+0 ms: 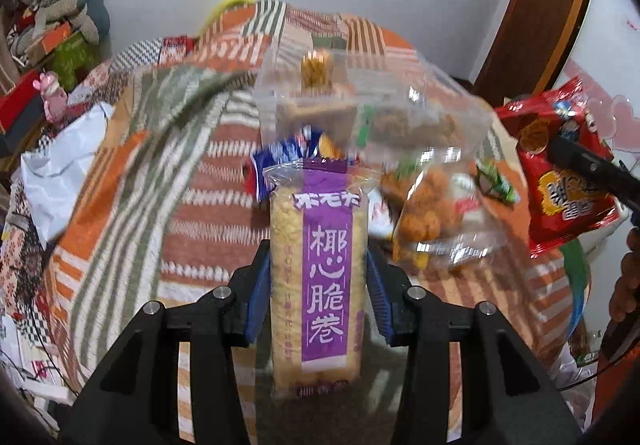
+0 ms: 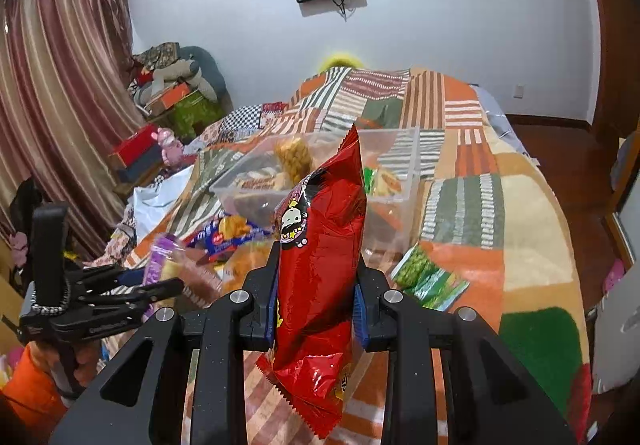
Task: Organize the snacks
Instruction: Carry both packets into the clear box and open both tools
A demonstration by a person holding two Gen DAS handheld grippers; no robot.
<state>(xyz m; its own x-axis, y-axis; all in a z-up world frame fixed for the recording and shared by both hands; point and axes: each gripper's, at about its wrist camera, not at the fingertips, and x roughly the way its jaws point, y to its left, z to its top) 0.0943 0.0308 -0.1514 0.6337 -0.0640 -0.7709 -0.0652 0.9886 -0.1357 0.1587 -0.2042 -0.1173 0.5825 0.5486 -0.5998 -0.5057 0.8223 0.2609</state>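
Left of the clear plastic bin [image 2: 316,169], which sits on the patchwork quilt [image 2: 532,213] and serves as my landmark, I have my left gripper [image 1: 318,285] closed on a purple-labelled pack of crisp rolls [image 1: 318,273]. Its blue pads [image 1: 256,285] press both long sides, and the pack stands lifted on the near side of the bin. From the right wrist view the same gripper [image 2: 160,287] shows low at the near left of the bin, the purple pack [image 2: 164,261] blurred at its tip.

Just in front of the bin, a blue biscuit packet [image 2: 228,235] lies on the quilt, close to its near wall. Inside the bin I can make out several snack bags, among them golden puffs [image 2: 294,157] and a green-trimmed packet; the rest is too blurred to name.

At the near right of the bin, my right gripper [image 2: 316,297] is clamped narrow on a red foil snack bag [image 2: 320,257], held upright off the quilt. Further right, a green snack packet [image 2: 430,279] lies flat near the bin's right corner.
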